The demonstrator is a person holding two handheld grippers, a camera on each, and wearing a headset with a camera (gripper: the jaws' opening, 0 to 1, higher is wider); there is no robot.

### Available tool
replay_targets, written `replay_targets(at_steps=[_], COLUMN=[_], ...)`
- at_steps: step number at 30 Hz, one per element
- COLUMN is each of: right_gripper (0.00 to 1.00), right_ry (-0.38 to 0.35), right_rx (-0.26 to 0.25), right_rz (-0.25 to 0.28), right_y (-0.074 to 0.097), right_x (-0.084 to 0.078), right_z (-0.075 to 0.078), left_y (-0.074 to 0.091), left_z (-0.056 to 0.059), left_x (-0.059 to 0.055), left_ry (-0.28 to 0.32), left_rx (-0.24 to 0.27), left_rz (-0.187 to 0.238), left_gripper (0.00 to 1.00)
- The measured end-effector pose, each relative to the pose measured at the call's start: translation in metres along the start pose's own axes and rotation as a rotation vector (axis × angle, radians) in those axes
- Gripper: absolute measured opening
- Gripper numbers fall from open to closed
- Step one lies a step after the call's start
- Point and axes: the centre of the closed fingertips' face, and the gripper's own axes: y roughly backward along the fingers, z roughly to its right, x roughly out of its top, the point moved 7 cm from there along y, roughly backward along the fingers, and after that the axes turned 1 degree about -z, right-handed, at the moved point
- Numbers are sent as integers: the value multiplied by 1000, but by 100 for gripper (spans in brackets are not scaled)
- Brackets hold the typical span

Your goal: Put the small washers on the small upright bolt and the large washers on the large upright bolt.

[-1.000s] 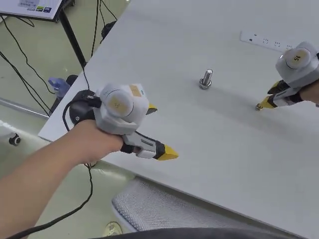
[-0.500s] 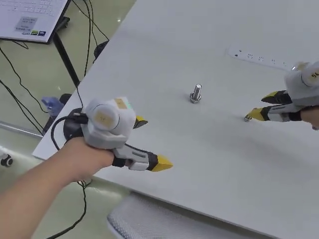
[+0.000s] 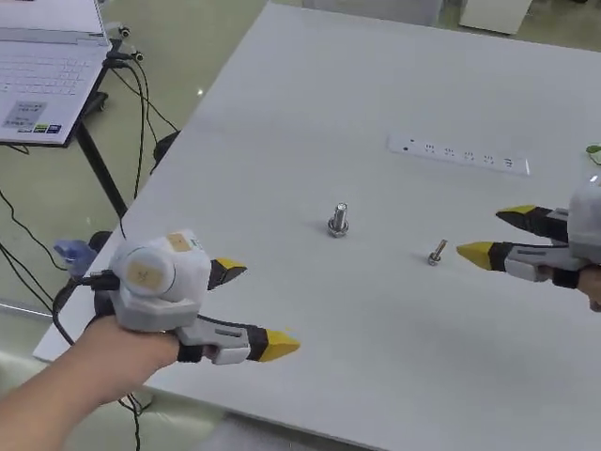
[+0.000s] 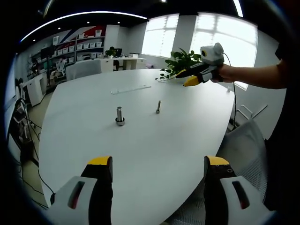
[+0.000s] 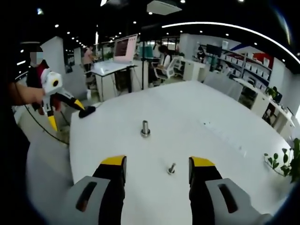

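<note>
Two threaded fasteners stand on the smooth, matt white bench [image 3: 282,103].

Large upright steel bolt [image 3: 338,219]: near the middle of the bench, vertical. It has a wider collar at its foot. Whether that collar is a washer or the bolt's own head cannot be told.

Small steel bolt [image 3: 438,252]: to the right of the large one and apart from it. It leans slightly in the head view and sits near the yellow tips of the right tool [image 3: 482,232].

Surroundings: a long flat white power strip [image 3: 458,155] lies beyond both bolts, toward the far side of the bench. An open white laptop [image 3: 42,75] sits on a separate stand off the bench's left side, with black cables [image 3: 141,99] hanging beside it. A green potted plant [image 4: 180,61] stands behind the right tool in the left gripper view.

Left tool [image 3: 266,307]: held over the near left corner of the bench, well apart from both bolts. Its jaws are spread wide with nothing between them.

Right tool: held at the right side with its tips pointing toward the small bolt. Its jaws are spread wide and hold nothing.
</note>
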Motion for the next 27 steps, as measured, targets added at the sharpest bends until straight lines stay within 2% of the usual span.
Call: replay_targets(at_steps=[6,14,17,20,23,25,27], right_gripper=[58,63,64,66,70,74,77], right_ry=[-28,-97,-98,-136,-163,-177,-171], right_rx=[-7,-21,-22,-24,-30,-14,-17], right_rz=[12,70,75,89,95,103,92], right_y=[25,47,52,59,64,65,67], right_x=[-11,-30,-39,-48,-62,-69,-77], right_z=[-16,-45,-53,-59,-63,-67,-70], left_y=[6,15,17,21,23,24,25], left_z=[2,8,9,13,15,17,20], left_x=[5,11,9,8,4,2,0], left_ry=[-12,14,14,15,6,5,-2], left_rx=[39,31,38,40,41,41,39], left_rz=[13,33,29,39,44,51,60], left_gripper=[86,85,85,85,85,87,87])
